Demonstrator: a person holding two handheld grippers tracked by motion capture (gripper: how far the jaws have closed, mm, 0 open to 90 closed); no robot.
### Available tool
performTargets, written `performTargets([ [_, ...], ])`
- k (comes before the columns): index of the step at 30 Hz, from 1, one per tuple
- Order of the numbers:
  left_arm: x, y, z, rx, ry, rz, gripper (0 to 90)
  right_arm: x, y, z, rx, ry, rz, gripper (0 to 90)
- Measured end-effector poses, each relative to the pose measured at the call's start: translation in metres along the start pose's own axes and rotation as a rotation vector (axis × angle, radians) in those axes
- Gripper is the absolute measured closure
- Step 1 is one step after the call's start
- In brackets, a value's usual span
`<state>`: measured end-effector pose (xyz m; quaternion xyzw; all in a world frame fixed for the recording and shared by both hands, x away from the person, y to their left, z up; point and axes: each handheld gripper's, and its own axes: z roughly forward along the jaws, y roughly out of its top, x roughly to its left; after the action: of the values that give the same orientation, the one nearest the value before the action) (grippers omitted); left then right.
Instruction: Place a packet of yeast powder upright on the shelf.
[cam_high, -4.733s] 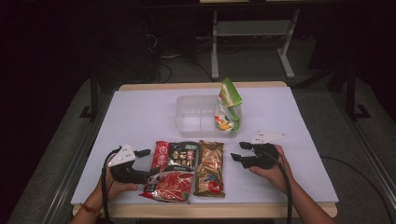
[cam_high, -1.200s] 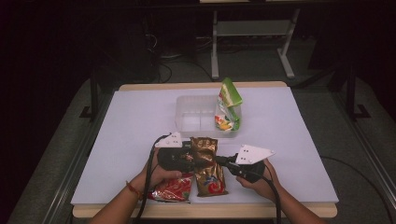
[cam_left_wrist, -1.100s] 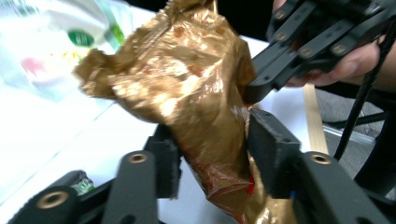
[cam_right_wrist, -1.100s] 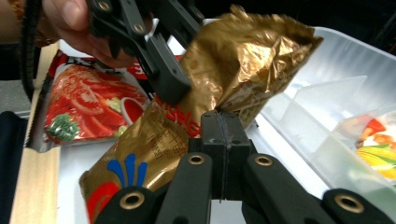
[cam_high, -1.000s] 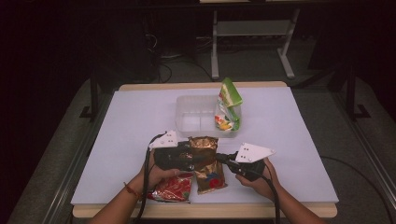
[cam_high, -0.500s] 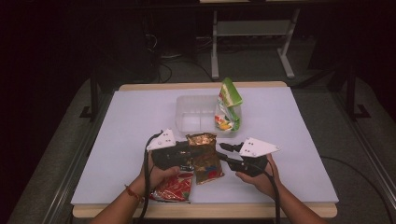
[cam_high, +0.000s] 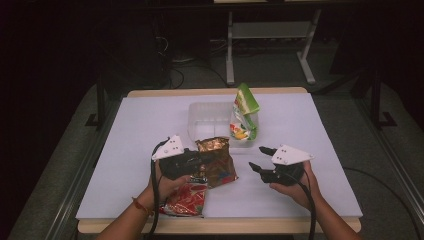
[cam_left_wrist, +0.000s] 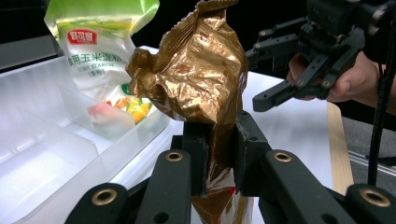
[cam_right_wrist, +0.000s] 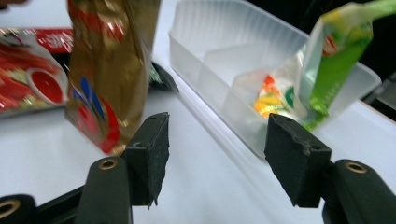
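Green bag (cam_high: 244, 114) already in bin (cam_high: 210, 119). Gold bag (cam_high: 216, 159) lifted, clamped in left hand-held gripper (cam_high: 199, 159); right hand-held gripper (cam_high: 260, 159) just opened, empty. Red bags (cam_high: 186, 198) left on surface (cam_high: 150, 125).

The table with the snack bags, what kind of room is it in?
Probably a lab or recording room, not a kitchen. The white table stands alone in a dark room, a metal stand and loose cables lie on the floor behind it, and a person works with the left gripper and right gripper.

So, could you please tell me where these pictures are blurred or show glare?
Right gripper view: gold bag and red packet are smeared by blur. Left gripper view: sharp, with glare on the gold bag's foil. High view: table lit, surroundings dark.
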<state>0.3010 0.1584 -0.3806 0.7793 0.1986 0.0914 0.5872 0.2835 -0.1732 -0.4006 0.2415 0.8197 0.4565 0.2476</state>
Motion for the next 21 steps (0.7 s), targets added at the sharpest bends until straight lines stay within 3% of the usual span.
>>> performTargets([
  [3,0.001,0.001,-0.004,-0.015,0.010,-0.006,77.8,-0.001,-0.003,0.000,0.038,-0.007,0.014,37.0],
  [6,0.000,0.003,-0.008,-0.035,0.013,-0.008,77.9,-0.003,-0.007,0.001,0.055,0.013,0.060,31.7],
  [8,0.001,0.005,-0.012,-0.045,0.015,-0.008,78.0,-0.002,-0.011,-0.001,0.078,0.011,0.055,28.2],
  [10,0.001,0.007,-0.014,-0.051,0.026,-0.018,78.0,-0.001,-0.016,-0.006,0.071,0.014,0.051,27.3],
  [12,0.003,0.009,-0.016,-0.046,0.036,-0.033,78.1,-0.002,-0.022,-0.009,0.053,0.038,0.082,25.6],
  [19,0.010,0.014,-0.020,-0.064,0.068,-0.052,78.3,0.000,-0.033,-0.018,0.056,0.069,0.068,24.9],
  [21,0.013,0.017,-0.022,-0.077,0.077,-0.061,78.3,0.001,-0.037,-0.020,0.062,0.057,0.066,24.8],
])
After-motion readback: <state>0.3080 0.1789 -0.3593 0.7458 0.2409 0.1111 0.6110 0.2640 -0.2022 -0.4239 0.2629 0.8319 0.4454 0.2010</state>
